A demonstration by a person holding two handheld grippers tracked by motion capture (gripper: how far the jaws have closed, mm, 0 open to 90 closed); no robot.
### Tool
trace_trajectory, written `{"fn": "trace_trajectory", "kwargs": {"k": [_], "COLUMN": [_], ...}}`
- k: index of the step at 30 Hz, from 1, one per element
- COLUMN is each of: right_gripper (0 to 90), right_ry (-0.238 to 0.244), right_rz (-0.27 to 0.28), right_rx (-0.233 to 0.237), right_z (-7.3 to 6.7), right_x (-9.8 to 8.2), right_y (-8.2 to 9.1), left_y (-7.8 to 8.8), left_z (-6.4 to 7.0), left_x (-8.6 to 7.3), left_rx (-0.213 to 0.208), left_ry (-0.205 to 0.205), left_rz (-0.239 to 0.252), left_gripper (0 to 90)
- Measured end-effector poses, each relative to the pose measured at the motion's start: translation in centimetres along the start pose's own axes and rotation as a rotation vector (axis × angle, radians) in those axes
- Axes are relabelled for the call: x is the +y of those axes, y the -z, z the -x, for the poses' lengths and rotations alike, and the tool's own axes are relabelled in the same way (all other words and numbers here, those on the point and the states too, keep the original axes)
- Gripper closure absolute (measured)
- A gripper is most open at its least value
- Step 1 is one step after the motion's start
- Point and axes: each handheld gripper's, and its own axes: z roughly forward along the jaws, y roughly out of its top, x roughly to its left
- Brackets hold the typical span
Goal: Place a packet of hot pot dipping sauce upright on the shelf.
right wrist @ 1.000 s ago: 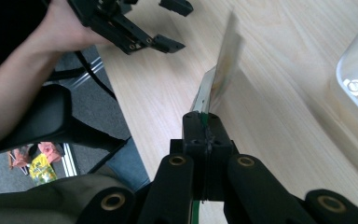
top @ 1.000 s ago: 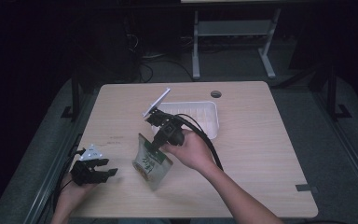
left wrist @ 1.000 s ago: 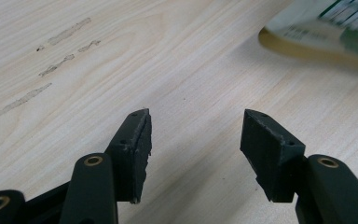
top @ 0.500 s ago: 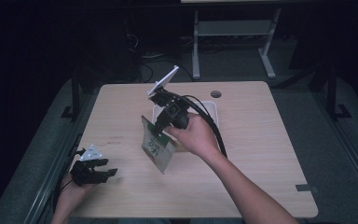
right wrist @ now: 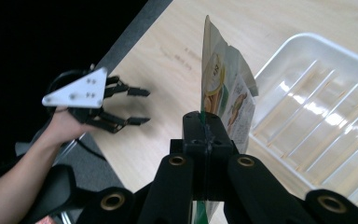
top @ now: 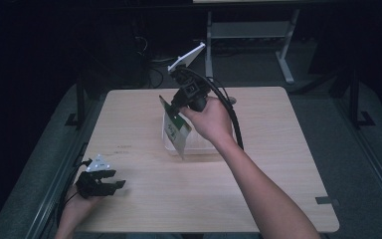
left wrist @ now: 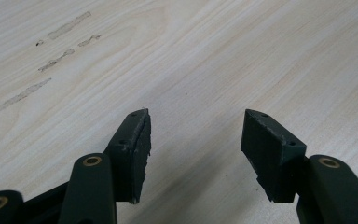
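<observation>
Wooden table (top: 278,149), metal frame (top: 248,30) behind

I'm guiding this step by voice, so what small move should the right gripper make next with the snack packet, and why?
Probably lower it a little: the right gripper is shut on the snack packet, which hangs beside and above the clear tray, not yet inside it.

No readable text anywhere. Packet (right wrist: 223,93) has printed pictures and a label patch, lettering too small and blurred. Worktop (left wrist: 223,56) shows smudge marks only.
</observation>
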Motion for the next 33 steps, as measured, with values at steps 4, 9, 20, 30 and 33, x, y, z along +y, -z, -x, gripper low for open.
{"fn": "trace_trajectory", "kwargs": {"k": [4,9,20,30,33], "right_gripper": [89.7,89.7,89.6,89.5,89.4], "right_ry": [-0.030,-0.059,-0.111,-0.171,-0.182], "right_rz": [0.020,0.032,0.062,0.097,0.100], "right_rx": [-0.021,-0.034,-0.081,-0.095,-0.096], "right_z": [0.4,0.8,1.9,2.7,2.9], "right_x": [1.4,2.5,3.8,4.7,4.9], "right_y": [-0.5,-1.1,-2.1,-3.1,-3.5], "left_y": [0.0,0.1,0.1,0.1,0.1], "left_z": [0.0,0.0,0.0,0.0,0.0], "left_x": [0.0,0.1,0.1,0.1,0.1], "left_rx": [0.002,0.001,0.000,0.000,0.000], "left_ry": [0.000,-0.003,-0.003,-0.002,-0.002], "left_rz": [-0.003,0.008,0.006,0.010,0.009], "left_gripper": [41.8,41.8,42.0,42.0,41.9]}}
